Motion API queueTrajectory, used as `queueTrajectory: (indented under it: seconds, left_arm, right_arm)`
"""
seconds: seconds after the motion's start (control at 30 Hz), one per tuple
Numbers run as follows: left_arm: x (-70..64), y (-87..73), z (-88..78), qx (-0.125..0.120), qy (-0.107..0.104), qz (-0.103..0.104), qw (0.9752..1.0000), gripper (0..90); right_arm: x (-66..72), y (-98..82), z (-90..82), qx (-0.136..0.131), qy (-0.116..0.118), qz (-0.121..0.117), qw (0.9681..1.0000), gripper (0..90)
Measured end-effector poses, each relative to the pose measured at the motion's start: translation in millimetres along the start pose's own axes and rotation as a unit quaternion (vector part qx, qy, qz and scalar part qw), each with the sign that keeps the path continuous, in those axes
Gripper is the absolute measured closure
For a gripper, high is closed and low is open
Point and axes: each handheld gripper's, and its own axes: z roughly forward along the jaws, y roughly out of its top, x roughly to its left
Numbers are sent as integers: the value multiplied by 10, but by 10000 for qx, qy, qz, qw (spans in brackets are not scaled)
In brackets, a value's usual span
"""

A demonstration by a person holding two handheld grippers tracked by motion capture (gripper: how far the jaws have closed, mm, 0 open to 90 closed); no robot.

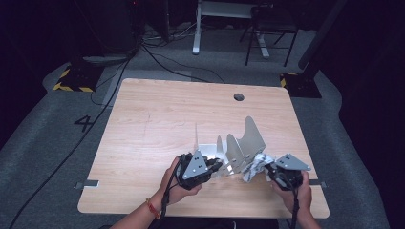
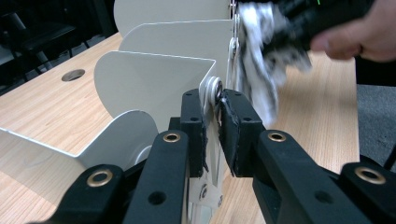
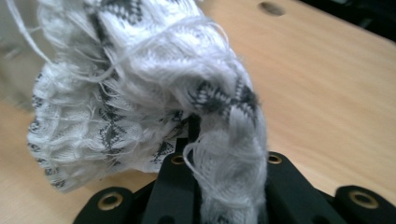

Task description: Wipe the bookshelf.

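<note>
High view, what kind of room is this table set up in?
Probably a lab or recording studio: a lone wooden table on grey carpet, cables trailing across the floor, and hazard-striped stand bases at its far corners, with dark surroundings.

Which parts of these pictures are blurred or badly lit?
High view: table lit, room around it dark. Left gripper view: cloth and right gripper blurred. Right gripper view: cloth close, its upper left edge soft; table hole unsharp.
</note>
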Motion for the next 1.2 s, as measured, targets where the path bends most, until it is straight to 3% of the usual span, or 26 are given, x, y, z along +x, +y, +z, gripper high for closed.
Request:
queueTrajectory:
  seconds: [0.13,0.27,0.43,0.57,0.87,1.03,1.2]
  left_arm:
    - [-15,19,36,22,49,-28,10000,791]
    - [-32,51,103,43,116,-26,9999,790]
    - [-45,80,170,42,168,-45,9998,788]
    - [-50,82,186,18,167,-57,9998,788]
    - [-51,68,179,-25,162,-22,9999,790]
    - [-43,64,178,-42,135,-41,9999,791]
    - [-40,63,178,-45,128,-43,9999,791]
  right_arm:
    - [-142,122,-96,-330,-79,281,9990,832]
    - [-86,193,-216,-523,-100,161,9985,832]
    - [85,235,-278,-556,86,-85,9984,832]
    - [266,236,-243,-467,261,-340,9980,832]
    - [619,117,57,-7,477,-819,9955,831]
    - [563,13,174,227,465,-762,9957,831]
    - [293,-54,142,250,210,-464,9984,831]
